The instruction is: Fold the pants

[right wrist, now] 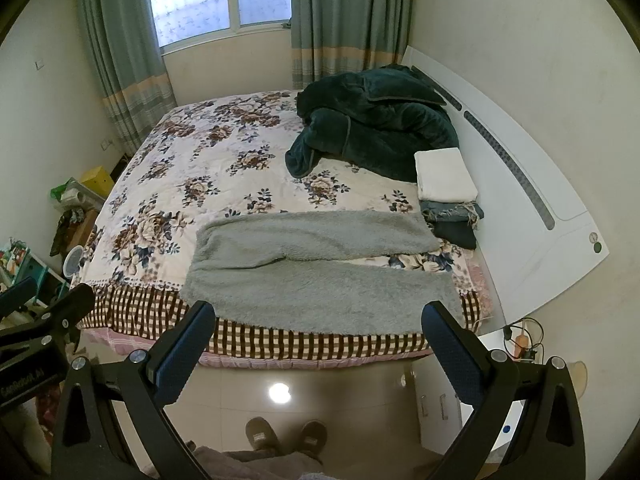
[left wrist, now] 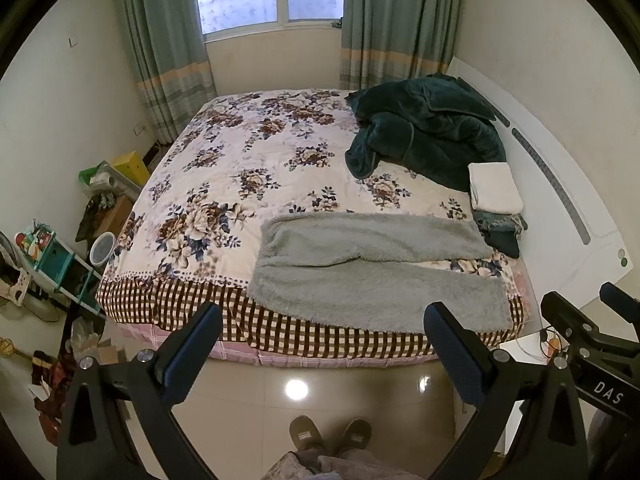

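Grey fleece pants [left wrist: 372, 268] lie flat on the near edge of the bed, waist to the left, the two legs spread apart toward the right; they also show in the right wrist view [right wrist: 320, 272]. My left gripper [left wrist: 322, 320] is open and empty, held above the floor in front of the bed, short of the pants. My right gripper [right wrist: 318, 318] is open and empty too, at the same height beside it; it shows at the right edge of the left wrist view [left wrist: 580, 304].
The bed [left wrist: 224, 184] has a floral cover with a checked border. A dark green blanket [left wrist: 424, 132] is heaped at the back right. A stack of folded clothes [left wrist: 496, 200] sits by the white headboard [left wrist: 560, 184]. Clutter [left wrist: 60, 264] stands on the left; a white nightstand [right wrist: 492, 392] stands on the right.
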A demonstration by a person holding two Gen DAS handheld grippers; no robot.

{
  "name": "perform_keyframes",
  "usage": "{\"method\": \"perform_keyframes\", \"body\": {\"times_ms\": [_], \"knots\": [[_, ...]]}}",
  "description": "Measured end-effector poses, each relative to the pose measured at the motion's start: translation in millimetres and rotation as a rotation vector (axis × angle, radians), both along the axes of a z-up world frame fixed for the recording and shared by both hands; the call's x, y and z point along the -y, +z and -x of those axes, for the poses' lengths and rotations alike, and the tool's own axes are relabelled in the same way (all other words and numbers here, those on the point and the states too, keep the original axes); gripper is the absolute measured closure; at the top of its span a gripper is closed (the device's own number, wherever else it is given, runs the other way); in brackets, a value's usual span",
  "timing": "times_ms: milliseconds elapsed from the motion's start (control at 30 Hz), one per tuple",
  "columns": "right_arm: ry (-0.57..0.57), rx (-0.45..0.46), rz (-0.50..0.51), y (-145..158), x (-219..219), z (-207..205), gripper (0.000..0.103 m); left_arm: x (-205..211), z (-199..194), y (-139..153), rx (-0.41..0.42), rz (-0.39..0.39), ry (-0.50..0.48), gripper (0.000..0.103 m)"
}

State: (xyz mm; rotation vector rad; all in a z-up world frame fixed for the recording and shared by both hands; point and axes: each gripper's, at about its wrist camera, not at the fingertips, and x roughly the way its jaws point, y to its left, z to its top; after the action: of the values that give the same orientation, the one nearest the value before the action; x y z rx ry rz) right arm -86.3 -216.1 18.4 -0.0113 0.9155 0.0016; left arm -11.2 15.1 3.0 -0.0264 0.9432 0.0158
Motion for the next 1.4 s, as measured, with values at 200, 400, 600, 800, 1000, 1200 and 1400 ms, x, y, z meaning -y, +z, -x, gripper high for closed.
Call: {"method": "perform_keyframes", "body": {"times_ms": [200,400,600,800,1000,1200,1400], "knots": [[0.000,0.000,0.002,2,0,0,0.000,1,-2,2,-0.002,-0.001,-0.001,0.000],[-0.001,0.002,0.000,2,-1,3,0.000,-1,-3,5,-0.005,-0.003,-0.003,0.000],[-0.001,0.003,0.003,3,-1,3,0.000,0,-2,6,0.000,-0.005,0.001,0.000],[-0.002,0.006,0.002,5,-3,5,0.000,4,-1,10,0.002,-0.009,0.000,0.000],[0.000,0.007,0.003,5,-1,6,0.000,5,-1,11,0.005,-0.007,0.000,0.000],[0.001,0.010,0.002,6,-1,8,0.000,5,1,10,0.007,-0.008,0.000,0.000],[0.000,0.010,0.000,7,-1,10,0.000,5,1,10,0.009,-0.009,-0.001,0.000]]}}
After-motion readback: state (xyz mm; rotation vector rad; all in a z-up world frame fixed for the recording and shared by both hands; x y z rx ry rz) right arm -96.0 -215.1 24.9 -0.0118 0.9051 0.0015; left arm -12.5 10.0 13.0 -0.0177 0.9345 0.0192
